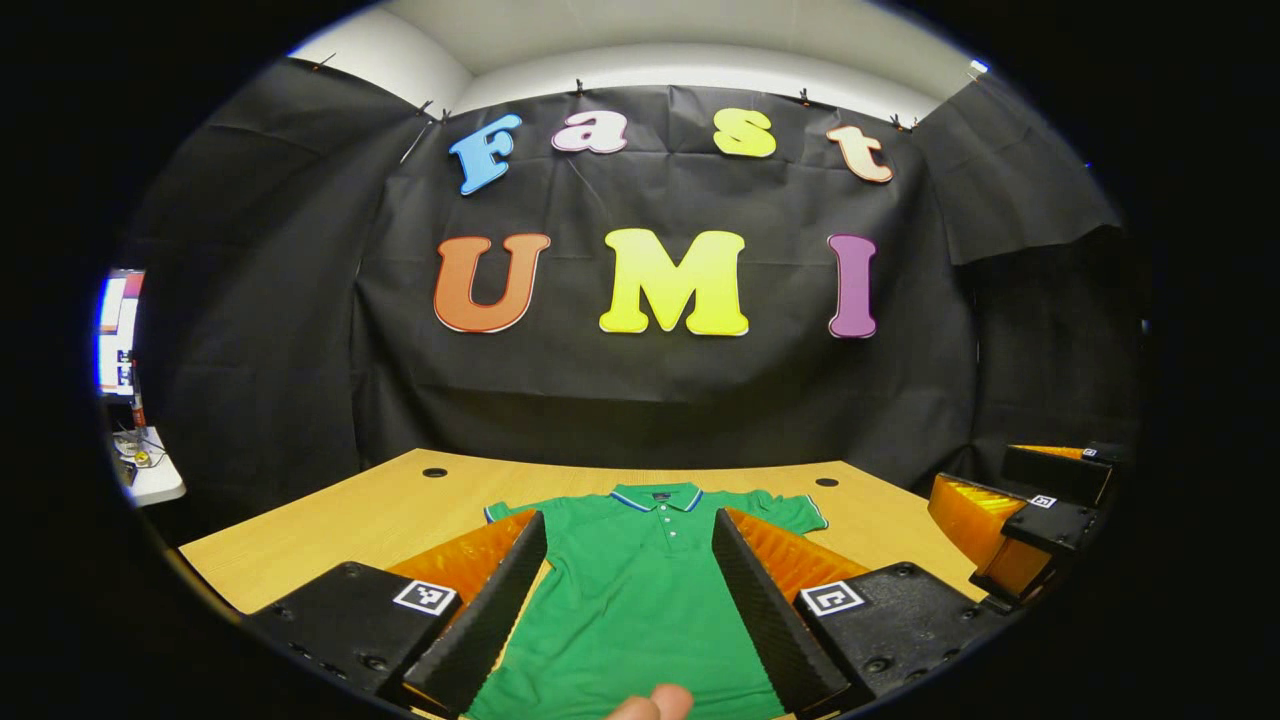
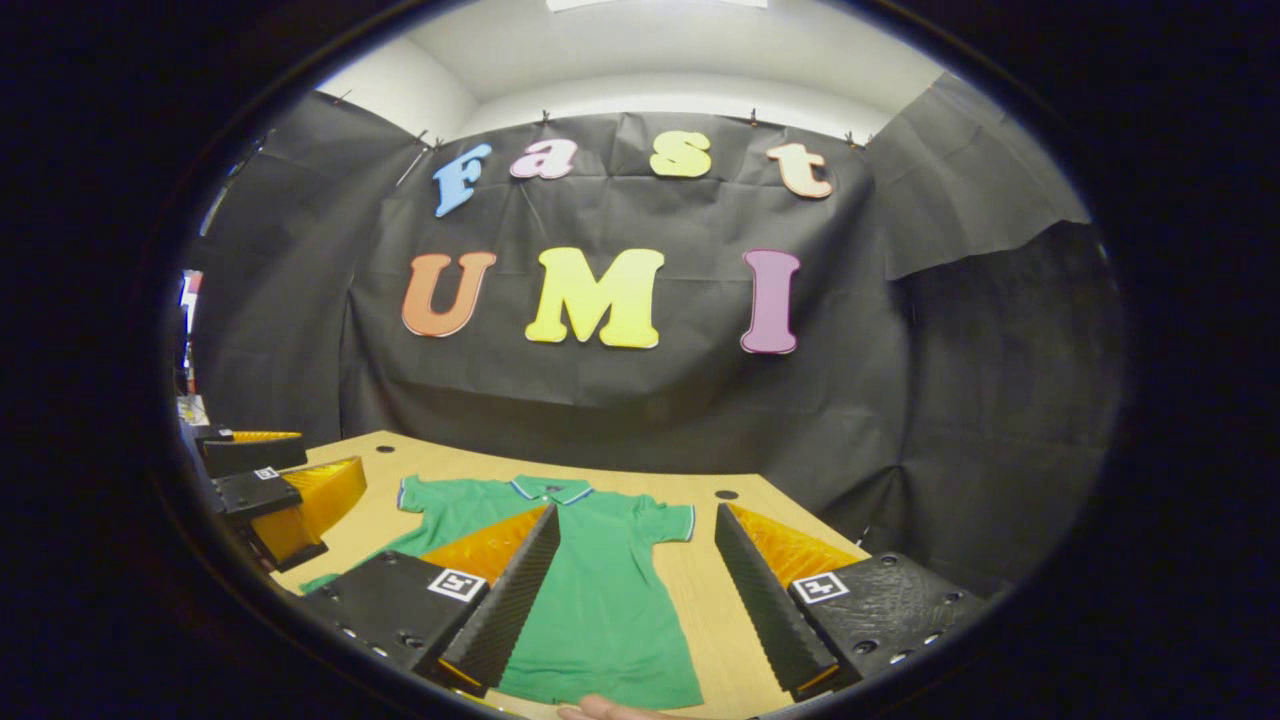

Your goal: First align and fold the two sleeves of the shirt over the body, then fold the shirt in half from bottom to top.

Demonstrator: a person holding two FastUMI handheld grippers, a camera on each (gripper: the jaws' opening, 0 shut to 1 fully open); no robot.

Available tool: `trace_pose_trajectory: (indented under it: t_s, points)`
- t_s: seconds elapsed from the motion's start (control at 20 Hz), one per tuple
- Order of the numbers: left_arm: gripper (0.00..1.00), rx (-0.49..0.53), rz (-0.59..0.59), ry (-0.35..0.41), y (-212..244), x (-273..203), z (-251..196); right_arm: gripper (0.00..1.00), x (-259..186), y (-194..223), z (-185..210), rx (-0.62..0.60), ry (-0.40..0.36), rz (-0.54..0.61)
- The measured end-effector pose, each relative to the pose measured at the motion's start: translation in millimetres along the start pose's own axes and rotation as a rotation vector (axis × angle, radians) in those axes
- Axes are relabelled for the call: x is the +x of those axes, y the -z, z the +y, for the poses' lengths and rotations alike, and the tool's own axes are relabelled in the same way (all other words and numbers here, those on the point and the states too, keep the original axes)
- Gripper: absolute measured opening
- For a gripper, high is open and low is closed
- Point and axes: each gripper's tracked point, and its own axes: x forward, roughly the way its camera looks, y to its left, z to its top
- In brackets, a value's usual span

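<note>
While both grippers hung open and empty above the near edge of the tabletop (image 1: 330, 520), the left gripper (image 1: 630, 610) sat squarely over the hem of the shirt (image 1: 640, 590), and the right gripper (image 2: 635, 600) over its right side. The shirt lay flat, long axis running from the near edge to the far edge, collar (image 1: 657, 497) farthest, each sleeve spread sideways and nearer its own gripper.

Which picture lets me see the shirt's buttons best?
The left gripper view: the green shirt lies straight ahead, with collar and buttons showing between the fingers. In the right gripper view the shirt sits off to the side, buttons too small to tell.
</note>
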Motion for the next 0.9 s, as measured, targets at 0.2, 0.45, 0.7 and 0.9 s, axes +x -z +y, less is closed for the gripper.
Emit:
trace_pose_trajectory:
  t_s: [0.2, 0.45, 0.7, 0.9]
  points:
    - [1.0, -0.008, 0.026, -0.003, 9.3, 5.8, 5.3, 0.95, 3.8, 7.4, -4.2, -0.022, 0.01, 0.004]
    - [1.0, -0.016, 0.05, -0.033, 16.2, 10.5, 18.2, 0.95, 16.0, 18.0, -12.9, -0.016, 0.023, 0.029]
    - [1.0, -0.009, 0.042, -0.029, 15.1, 11.3, 17.1, 0.96, 66.3, 17.6, -26.0, -0.051, 0.042, 0.057]
    - [1.0, -0.015, 0.047, -0.022, 18.5, 14.6, 17.4, 0.95, 141.1, 23.4, -37.4, -0.05, 0.052, 0.132]
